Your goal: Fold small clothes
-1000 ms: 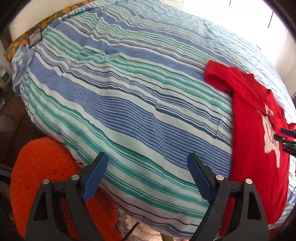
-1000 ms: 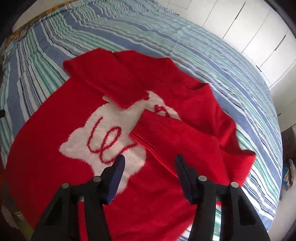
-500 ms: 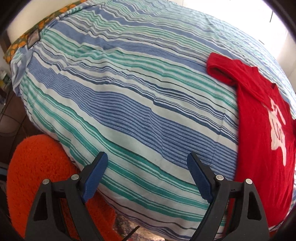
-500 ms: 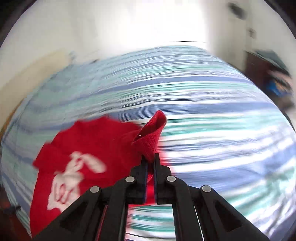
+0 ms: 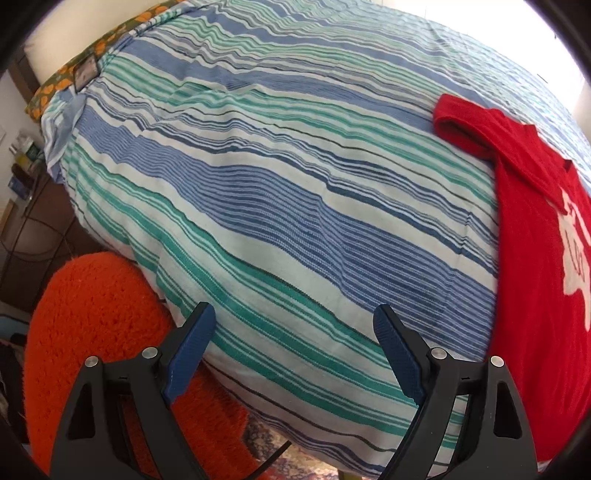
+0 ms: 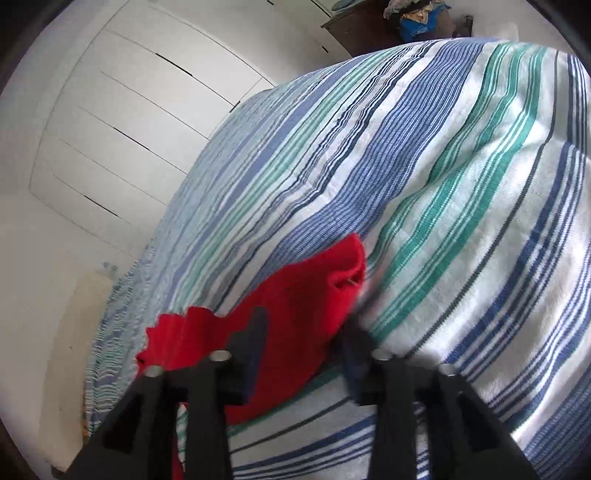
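A small red sweater (image 5: 532, 236) with a white patch on its front lies on the striped bedspread (image 5: 280, 177), at the right of the left wrist view. My left gripper (image 5: 293, 325) is open and empty over the bed's near edge, well left of the sweater. In the right wrist view my right gripper (image 6: 306, 328) is open, its jaws apart on either side of a red sleeve (image 6: 295, 314) of the sweater that lies on the bedspread (image 6: 461, 184). The rest of the sweater is hidden there.
An orange fluffy rug (image 5: 96, 325) lies on the floor below the bed's left edge. White wardrobe doors (image 6: 122, 122) stand beyond the bed. A dark cabinet with piled clothes (image 6: 406, 22) is at the far right.
My right gripper had shut on the sleeve and swung it out to the side; now its jaws are apart and the sleeve lies on the bedspread. My left gripper has hardly moved.
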`<state>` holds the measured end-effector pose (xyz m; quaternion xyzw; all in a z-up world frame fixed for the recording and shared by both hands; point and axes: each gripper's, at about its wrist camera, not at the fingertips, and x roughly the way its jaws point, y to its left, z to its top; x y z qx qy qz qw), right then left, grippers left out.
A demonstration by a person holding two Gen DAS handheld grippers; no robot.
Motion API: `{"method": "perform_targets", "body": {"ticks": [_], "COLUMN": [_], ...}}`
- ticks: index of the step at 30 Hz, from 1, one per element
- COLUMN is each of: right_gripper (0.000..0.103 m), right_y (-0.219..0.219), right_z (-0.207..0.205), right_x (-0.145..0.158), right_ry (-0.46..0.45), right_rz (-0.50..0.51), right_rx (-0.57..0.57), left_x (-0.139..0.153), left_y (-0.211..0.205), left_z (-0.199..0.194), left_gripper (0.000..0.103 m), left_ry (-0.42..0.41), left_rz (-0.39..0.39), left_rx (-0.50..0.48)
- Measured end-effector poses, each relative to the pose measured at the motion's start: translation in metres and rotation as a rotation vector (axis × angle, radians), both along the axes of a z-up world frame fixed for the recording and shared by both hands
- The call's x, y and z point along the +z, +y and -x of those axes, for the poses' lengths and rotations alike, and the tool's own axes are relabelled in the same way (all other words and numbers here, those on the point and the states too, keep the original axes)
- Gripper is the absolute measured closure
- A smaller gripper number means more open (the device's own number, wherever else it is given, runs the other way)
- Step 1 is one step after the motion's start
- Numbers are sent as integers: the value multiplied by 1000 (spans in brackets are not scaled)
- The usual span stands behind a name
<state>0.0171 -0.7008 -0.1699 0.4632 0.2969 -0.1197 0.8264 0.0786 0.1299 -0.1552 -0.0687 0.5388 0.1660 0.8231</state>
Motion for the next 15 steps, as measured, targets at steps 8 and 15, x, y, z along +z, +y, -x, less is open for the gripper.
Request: {"method": "perform_targets", "body": {"ticks": [8, 15], "right_gripper": [99, 99], "right_y": [-22, -14], "right_z": [34, 7], "right_x": [27, 5], "right_ry": [74, 323], "right_rz": [224, 335], "right_rx": [-233, -163], "left_x": [-7, -8], "left_y": [-14, -17], "left_z": [-3, -6], "left_gripper": [14, 13], "left_ry": [46, 60], "left_rz": [-94, -116], "left_rx": [-24, -30]}}
